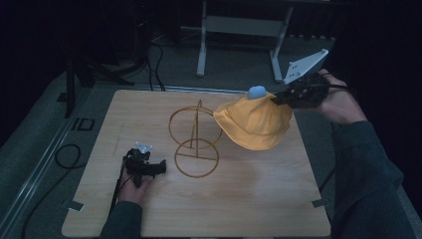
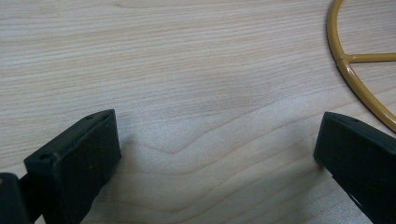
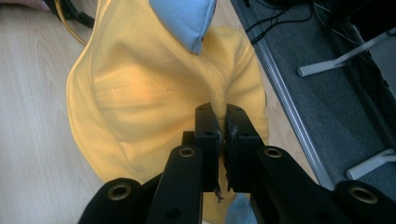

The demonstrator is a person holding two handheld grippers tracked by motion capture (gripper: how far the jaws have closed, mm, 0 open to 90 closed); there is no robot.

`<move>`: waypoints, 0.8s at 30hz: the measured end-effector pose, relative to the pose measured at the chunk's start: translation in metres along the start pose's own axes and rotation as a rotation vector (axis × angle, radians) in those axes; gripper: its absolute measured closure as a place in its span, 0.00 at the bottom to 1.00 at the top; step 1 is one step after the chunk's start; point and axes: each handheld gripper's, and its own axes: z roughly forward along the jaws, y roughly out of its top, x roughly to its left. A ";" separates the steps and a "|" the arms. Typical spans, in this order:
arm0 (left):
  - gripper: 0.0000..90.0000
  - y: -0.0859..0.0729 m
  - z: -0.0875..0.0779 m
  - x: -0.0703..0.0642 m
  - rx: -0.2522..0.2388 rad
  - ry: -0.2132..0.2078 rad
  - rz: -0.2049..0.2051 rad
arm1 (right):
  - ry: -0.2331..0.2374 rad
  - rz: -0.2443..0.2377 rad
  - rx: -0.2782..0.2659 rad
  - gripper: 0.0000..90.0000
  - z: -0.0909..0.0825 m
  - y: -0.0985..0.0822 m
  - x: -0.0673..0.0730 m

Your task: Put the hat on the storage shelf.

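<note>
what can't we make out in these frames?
- Yellow hat: its underside and far brim, hidden by its own cloth in the high view.
- Blue patch: cut off by the top edge in the right gripper view.
- Wire stand: mostly cut off at the right edge in the left gripper view.

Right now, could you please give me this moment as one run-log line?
right gripper: shut on yellow hat, held beside wire stand | left gripper: open, nothing held, on table
</note>
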 end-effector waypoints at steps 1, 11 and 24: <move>0.00 0.000 0.000 0.000 0.000 0.000 0.000 | 0.000 0.002 -0.003 0.95 0.000 0.001 0.000; 0.00 0.000 0.000 0.000 -0.001 -0.001 -0.001 | -0.001 0.005 -0.027 0.95 0.002 0.010 0.001; 0.00 0.000 0.000 0.000 -0.001 -0.001 -0.001 | -0.004 0.012 -0.050 0.95 0.006 0.023 0.001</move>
